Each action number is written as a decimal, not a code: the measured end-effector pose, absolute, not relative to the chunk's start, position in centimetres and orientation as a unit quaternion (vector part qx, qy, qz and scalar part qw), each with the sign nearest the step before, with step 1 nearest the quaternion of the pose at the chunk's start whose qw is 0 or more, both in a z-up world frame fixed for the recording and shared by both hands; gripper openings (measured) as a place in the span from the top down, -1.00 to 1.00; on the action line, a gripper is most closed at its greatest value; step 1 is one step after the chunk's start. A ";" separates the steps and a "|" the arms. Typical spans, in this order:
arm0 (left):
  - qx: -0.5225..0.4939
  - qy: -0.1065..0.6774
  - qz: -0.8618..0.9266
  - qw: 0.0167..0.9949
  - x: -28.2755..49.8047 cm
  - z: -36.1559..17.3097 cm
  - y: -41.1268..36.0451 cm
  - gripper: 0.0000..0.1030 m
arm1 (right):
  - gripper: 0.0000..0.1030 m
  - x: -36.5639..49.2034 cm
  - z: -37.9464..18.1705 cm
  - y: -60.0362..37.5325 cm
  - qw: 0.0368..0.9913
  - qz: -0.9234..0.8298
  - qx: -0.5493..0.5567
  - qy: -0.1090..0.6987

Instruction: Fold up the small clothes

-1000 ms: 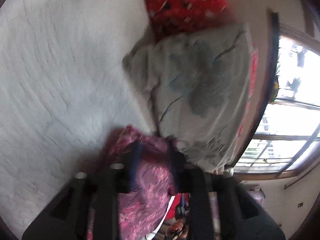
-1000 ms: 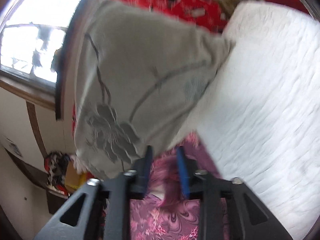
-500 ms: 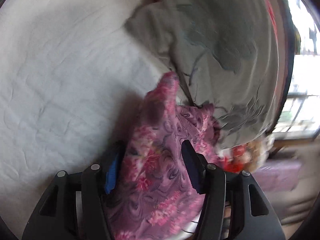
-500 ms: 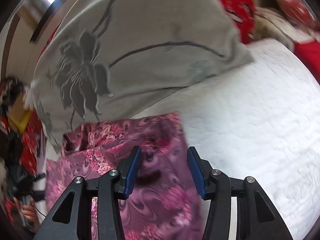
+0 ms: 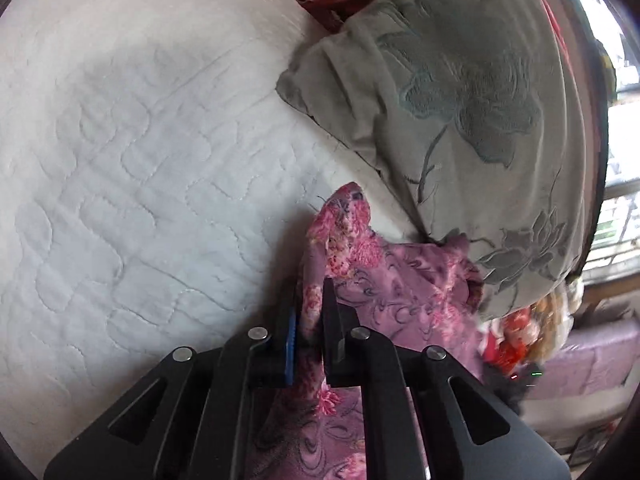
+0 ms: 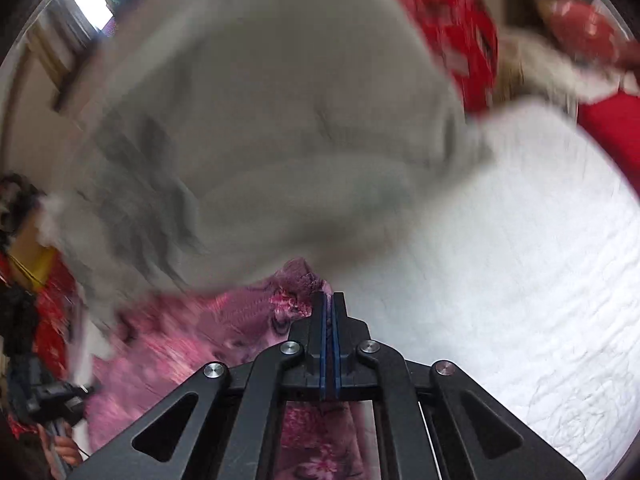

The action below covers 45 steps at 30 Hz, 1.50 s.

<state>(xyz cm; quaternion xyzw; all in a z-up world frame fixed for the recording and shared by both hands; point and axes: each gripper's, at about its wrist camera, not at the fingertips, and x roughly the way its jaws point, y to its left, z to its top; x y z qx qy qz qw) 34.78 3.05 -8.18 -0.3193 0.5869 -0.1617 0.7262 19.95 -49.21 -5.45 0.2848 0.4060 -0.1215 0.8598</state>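
Left wrist view: the left gripper pinches a fold of the purple floral garment, which lies on the white quilted bed against a grey flowered pillow

Right wrist view, blurred: the right gripper is clenched on the garment's edge; only here a red cloth shows clearly behind the pillow

A small purple garment with pink floral print lay crumpled on the white quilted bed, one peaked fold standing up beside a grey pillow.
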 end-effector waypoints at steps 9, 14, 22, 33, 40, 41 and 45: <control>-0.269 0.536 -0.232 0.766 28.4 -2.7 1.5 0.19 | 0.80 14.6 -3.6 -46.6 0.885 -0.052 0.315 0.340; -0.181 0.574 -0.194 0.774 27.2 -5.5 -2.4 0.13 | 0.77 15.5 -6.9 -44.8 0.862 -0.060 0.289 0.411; -0.256 0.542 -0.193 0.776 23.4 -2.2 2.6 0.09 | 0.16 8.9 -3.0 -44.1 0.878 -0.111 0.246 0.396; -0.289 0.577 -0.148 0.749 20.8 -6.1 4.8 0.28 | 0.91 2.9 -7.0 -44.8 0.852 -0.120 0.314 0.401; -0.247 0.554 -0.173 0.776 17.6 -2.8 3.7 0.03 | 0.75 2.1 -3.4 -42.5 0.875 -0.129 0.273 0.378; -0.233 0.555 -0.176 0.779 17.2 -2.7 3.6 -0.06 | 0.72 1.9 -3.0 -42.1 0.880 -0.124 0.270 0.371; -0.159 0.591 -0.167 0.773 16.6 -5.4 0.8 -0.05 | 0.46 2.8 -5.0 -39.9 0.864 -0.114 0.240 0.428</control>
